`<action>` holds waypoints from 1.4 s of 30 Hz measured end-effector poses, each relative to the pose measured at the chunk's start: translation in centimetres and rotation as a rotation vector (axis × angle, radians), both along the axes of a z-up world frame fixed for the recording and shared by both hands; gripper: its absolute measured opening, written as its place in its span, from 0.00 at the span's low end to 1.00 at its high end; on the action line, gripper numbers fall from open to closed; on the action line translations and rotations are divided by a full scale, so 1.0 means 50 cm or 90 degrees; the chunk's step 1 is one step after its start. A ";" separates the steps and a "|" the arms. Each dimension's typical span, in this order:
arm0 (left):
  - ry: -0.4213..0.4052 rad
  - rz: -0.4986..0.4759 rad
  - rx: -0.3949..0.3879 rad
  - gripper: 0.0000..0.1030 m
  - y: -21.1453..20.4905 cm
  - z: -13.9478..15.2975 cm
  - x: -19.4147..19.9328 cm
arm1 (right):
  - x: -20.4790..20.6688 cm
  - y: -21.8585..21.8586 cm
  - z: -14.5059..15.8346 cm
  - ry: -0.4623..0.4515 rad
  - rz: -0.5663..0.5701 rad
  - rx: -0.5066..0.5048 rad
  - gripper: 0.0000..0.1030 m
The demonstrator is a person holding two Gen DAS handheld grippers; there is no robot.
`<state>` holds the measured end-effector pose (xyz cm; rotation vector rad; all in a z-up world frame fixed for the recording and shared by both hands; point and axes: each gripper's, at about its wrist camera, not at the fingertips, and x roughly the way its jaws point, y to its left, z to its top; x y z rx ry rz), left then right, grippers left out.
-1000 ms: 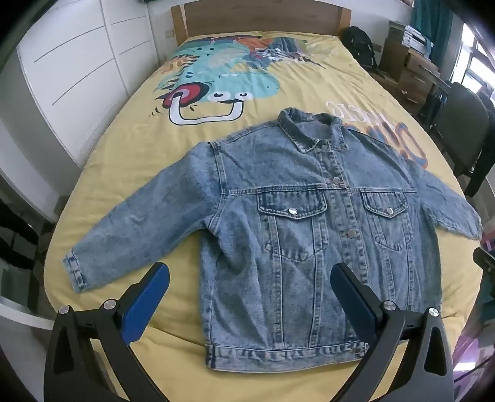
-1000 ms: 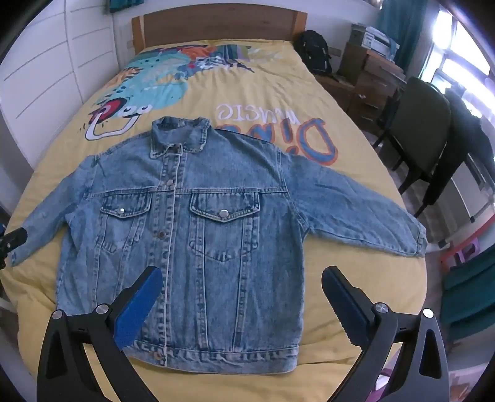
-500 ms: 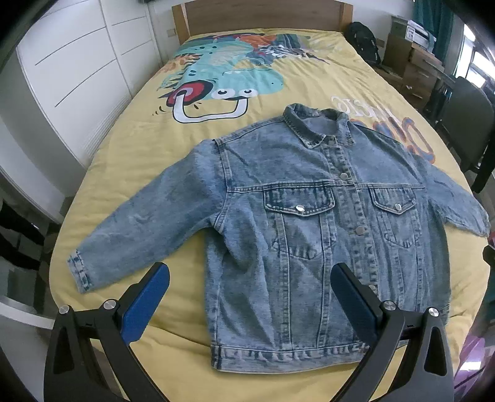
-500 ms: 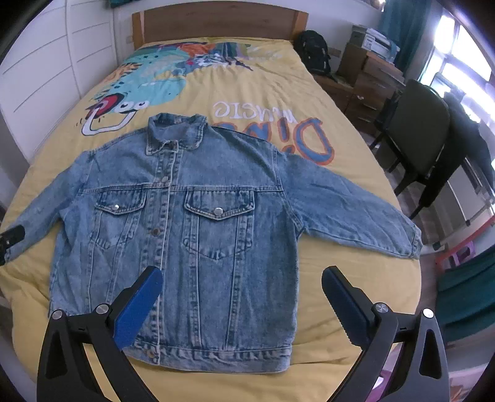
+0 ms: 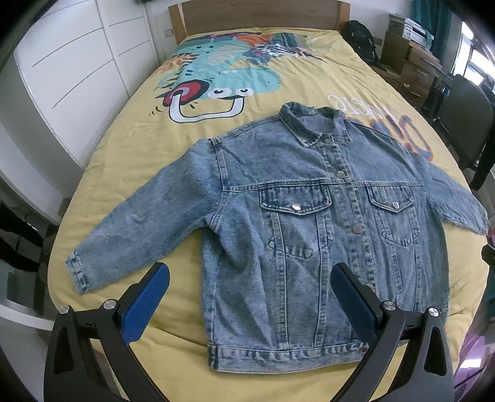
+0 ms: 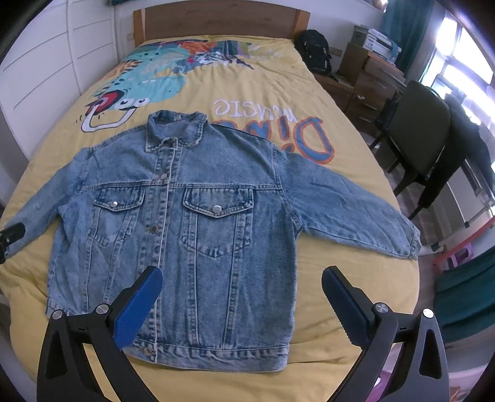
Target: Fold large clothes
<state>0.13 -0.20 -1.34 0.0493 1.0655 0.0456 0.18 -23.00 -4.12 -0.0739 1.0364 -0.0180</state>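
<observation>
A blue denim jacket [image 5: 309, 222] lies flat, front up and buttoned, on the yellow bed; it also shows in the right wrist view [image 6: 198, 222]. Its collar points to the headboard and both sleeves are spread outward. Its left sleeve cuff [image 5: 77, 272] lies near the bed's left edge; its right cuff [image 6: 408, 244] lies near the right edge. My left gripper [image 5: 247, 278] is open and empty, above the hem's left part. My right gripper [image 6: 241, 281] is open and empty, above the hem's right part. The tip of the left gripper [image 6: 10, 235] shows at the right view's left edge.
The bed [image 5: 123, 148] has a yellow cover with a cartoon print and a wooden headboard [image 6: 216, 21]. White wardrobe doors [image 5: 68, 71] stand on the left. A dark chair [image 6: 417, 133], wooden drawers [image 6: 368, 80] and a black backpack [image 6: 315, 52] stand on the right.
Both grippers have shifted slightly toward the bed; the jacket appears a little lower and more central in both views. The jacket itself has not moved. Both stay open.
</observation>
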 end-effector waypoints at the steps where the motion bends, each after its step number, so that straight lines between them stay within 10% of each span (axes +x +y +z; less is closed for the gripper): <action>1: 0.000 0.000 0.001 0.99 -0.001 0.000 0.000 | 0.000 0.000 0.000 -0.001 0.001 -0.003 1.00; 42: 0.008 -0.024 -0.006 0.99 -0.019 -0.016 0.002 | -0.007 0.001 -0.004 0.007 0.011 -0.021 1.00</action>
